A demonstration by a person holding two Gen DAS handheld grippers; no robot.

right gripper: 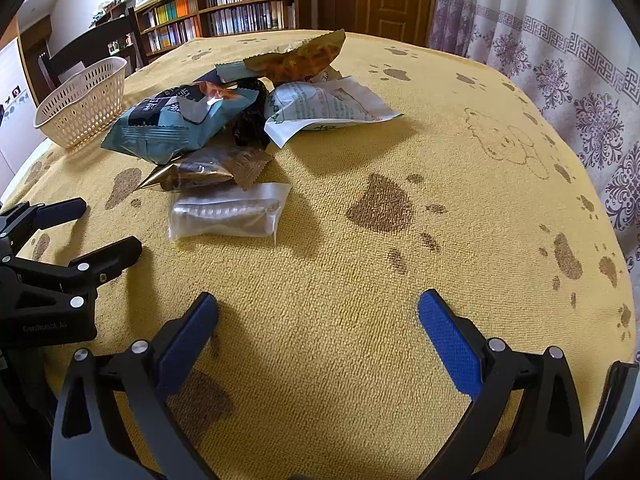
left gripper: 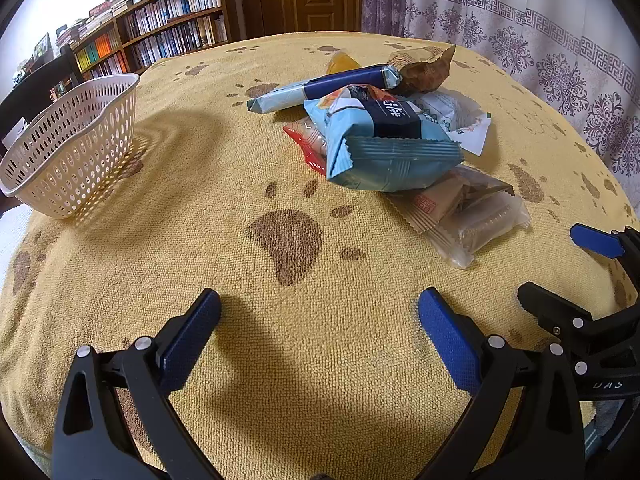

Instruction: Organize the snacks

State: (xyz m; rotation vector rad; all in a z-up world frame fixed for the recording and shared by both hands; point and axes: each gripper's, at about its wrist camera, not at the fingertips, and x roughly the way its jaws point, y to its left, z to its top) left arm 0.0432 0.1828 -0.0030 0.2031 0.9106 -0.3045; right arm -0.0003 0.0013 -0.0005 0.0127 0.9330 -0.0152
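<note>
Your left gripper [left gripper: 319, 312] and right gripper [right gripper: 318, 312] both hover low over the yellow worktop [left gripper: 224, 168], jaws wide apart and holding nothing. The snacks [left gripper: 380, 128] lie in one loose pile ahead of you, with a clear packet [right gripper: 228, 216] at its near edge. The white basket [left gripper: 68, 148] stands well apart at the left edge of the worktop. Between the pile and the basket the cloth is bare.

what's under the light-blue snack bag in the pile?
Under the light-blue snack bag: a red wrapper pokes out at its left, a clear-wrapped pack at its near right. Anything more beneath is covered.
</note>
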